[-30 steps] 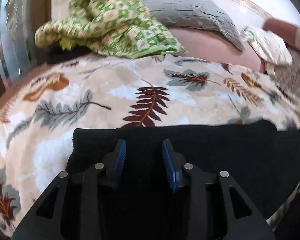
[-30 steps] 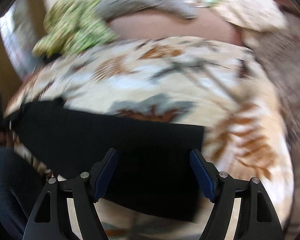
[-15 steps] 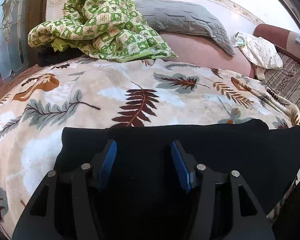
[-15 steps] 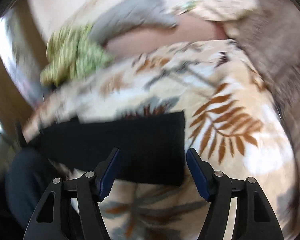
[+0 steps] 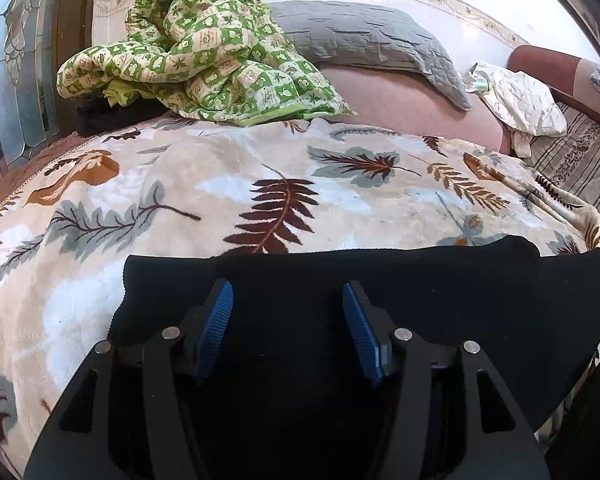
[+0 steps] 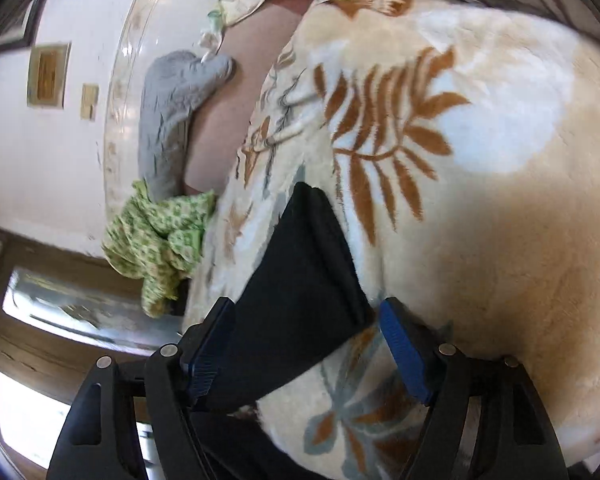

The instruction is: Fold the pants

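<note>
black pants point(image 5: 420, 288), folded flat, leaf-print blanket point(image 5: 180, 184)

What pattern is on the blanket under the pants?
Cream blanket with brown, rust and grey fern leaves; clearest in the left wrist view.

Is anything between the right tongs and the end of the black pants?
Nothing visible. The right tongs stand open right at the end of the black pants, which lie flat on the leaf-print blanket. The green quilt sits far off.
</note>
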Demonstrator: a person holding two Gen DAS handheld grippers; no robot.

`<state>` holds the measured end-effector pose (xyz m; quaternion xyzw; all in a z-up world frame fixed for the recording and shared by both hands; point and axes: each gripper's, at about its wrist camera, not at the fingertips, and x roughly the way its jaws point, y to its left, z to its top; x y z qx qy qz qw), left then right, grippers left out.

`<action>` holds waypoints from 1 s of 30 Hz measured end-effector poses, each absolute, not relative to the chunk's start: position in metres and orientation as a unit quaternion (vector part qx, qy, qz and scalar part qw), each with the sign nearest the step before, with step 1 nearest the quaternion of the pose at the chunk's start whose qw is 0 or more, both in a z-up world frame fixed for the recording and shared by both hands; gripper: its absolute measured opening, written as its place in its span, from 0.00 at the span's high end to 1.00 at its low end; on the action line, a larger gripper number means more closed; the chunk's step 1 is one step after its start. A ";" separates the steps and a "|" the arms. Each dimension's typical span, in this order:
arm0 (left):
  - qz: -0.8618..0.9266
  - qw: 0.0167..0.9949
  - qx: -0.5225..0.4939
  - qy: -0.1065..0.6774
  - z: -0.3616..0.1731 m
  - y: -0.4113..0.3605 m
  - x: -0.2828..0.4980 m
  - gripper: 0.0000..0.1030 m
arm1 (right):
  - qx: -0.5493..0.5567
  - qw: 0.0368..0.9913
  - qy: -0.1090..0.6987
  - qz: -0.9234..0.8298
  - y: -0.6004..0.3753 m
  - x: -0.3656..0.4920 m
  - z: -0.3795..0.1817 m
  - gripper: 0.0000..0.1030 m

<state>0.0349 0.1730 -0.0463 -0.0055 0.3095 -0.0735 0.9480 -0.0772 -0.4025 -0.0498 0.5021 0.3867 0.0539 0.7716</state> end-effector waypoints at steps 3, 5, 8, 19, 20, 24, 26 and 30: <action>-0.074 0.948 -0.006 0.309 -0.046 0.173 0.035 0.46 | 0.505 0.773 0.375 0.084 -0.398 -0.076 -0.045 0.24; -0.074 0.948 -0.006 0.309 -0.046 0.173 0.035 0.46 | 0.512 0.775 0.357 0.102 -0.397 -0.079 -0.040 0.27; -0.074 0.948 -0.006 0.309 -0.046 0.173 0.035 0.46 | 0.517 0.777 0.348 0.090 -0.404 -0.085 -0.040 0.26; -0.074 0.948 -0.006 0.308 -0.047 0.173 0.034 0.46 | 0.481 0.777 0.402 0.066 -0.393 -0.073 -0.050 0.50; -0.074 0.948 -0.006 0.308 -0.047 0.173 0.034 0.46 | 0.474 0.779 0.406 0.059 -0.393 -0.073 -0.049 0.53; -0.074 0.948 -0.006 0.308 -0.047 0.173 0.034 0.46 | 0.458 0.787 0.412 0.034 -0.396 -0.078 -0.050 0.73; -0.075 0.949 -0.007 0.307 -0.047 0.173 0.034 0.45 | 0.462 0.784 0.414 0.023 -0.397 -0.080 -0.053 0.84; -0.078 0.951 -0.006 0.299 -0.048 0.173 0.036 0.44 | 0.481 0.777 0.406 0.019 -0.403 -0.084 -0.057 0.85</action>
